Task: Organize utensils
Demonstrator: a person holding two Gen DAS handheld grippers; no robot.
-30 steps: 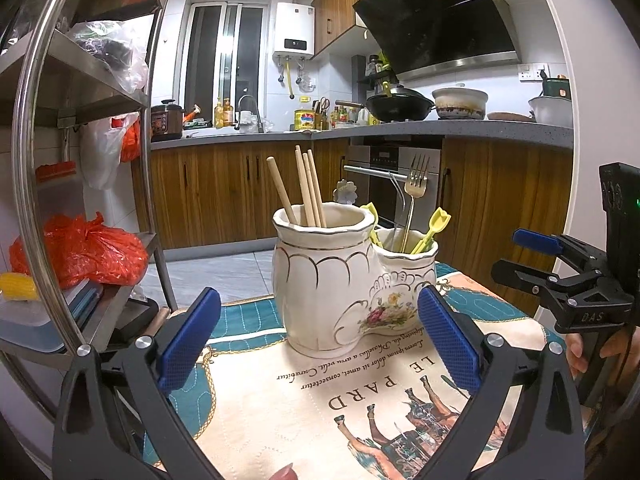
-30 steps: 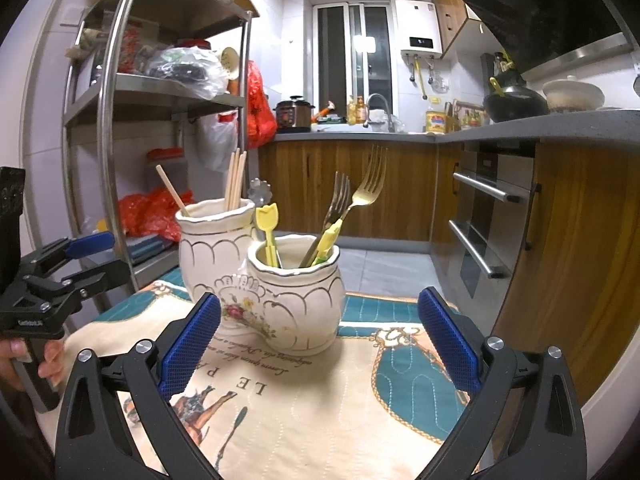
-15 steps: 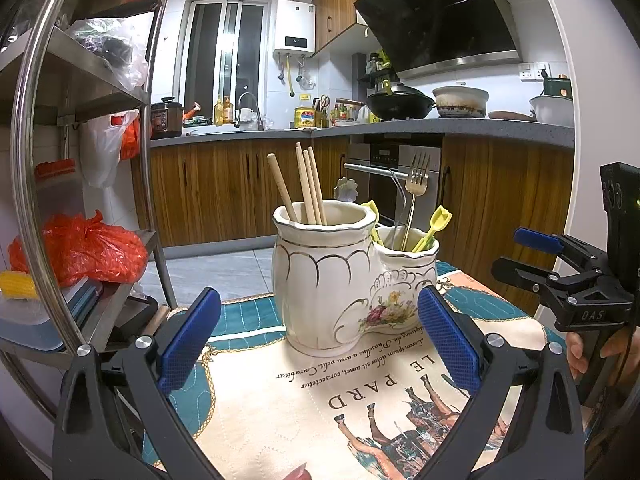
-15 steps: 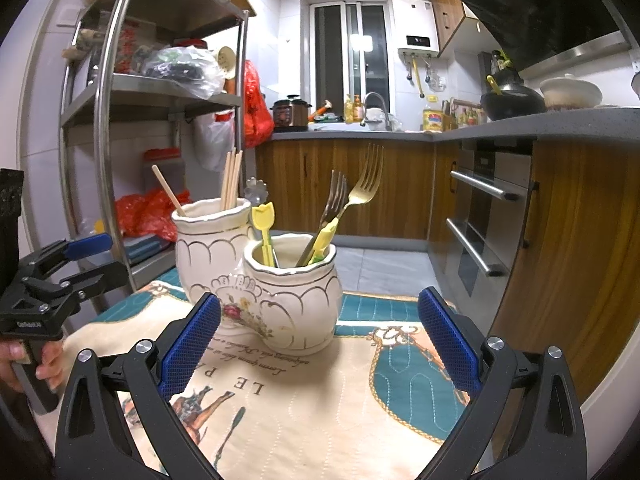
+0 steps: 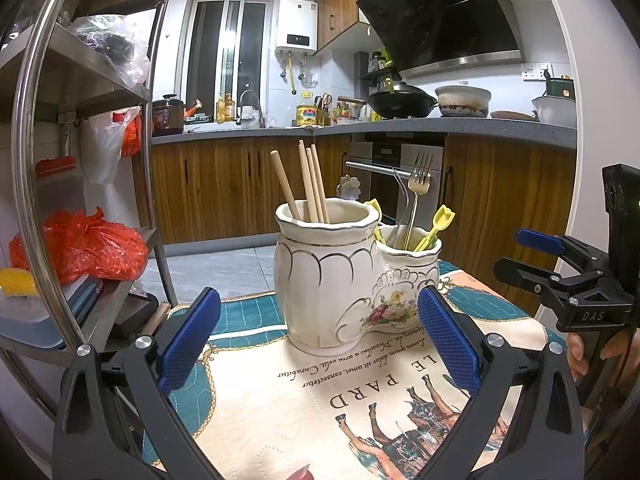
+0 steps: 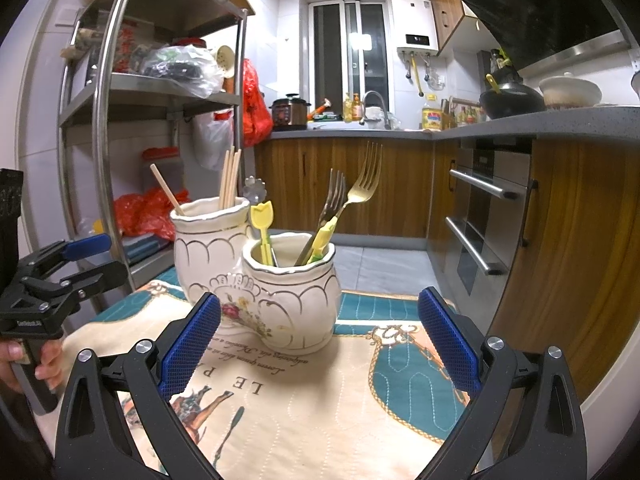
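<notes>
A white ceramic double utensil holder (image 5: 340, 280) stands on a printed cloth (image 5: 304, 400). Its taller cup holds wooden chopsticks (image 5: 310, 184). Its lower cup (image 6: 292, 292) holds forks (image 6: 356, 192) and small yellow picks (image 6: 262, 220). My left gripper (image 5: 320, 340) is open and empty, just in front of the holder. My right gripper (image 6: 318, 344) is open and empty, facing the lower cup from the other side. Each gripper shows in the other's view: the right one (image 5: 560, 268) and the left one (image 6: 68, 268).
A steel shelf rack (image 5: 80, 152) with red bags (image 5: 80, 244) stands left of the table. Wooden cabinets, an oven (image 6: 488, 216) and a countertop with pots (image 5: 404, 104) lie behind. The table edge is close behind the holder.
The right gripper has drifted slightly to the right, so the holder sits a little further left in its view. The left gripper has barely moved. Both stay open.
</notes>
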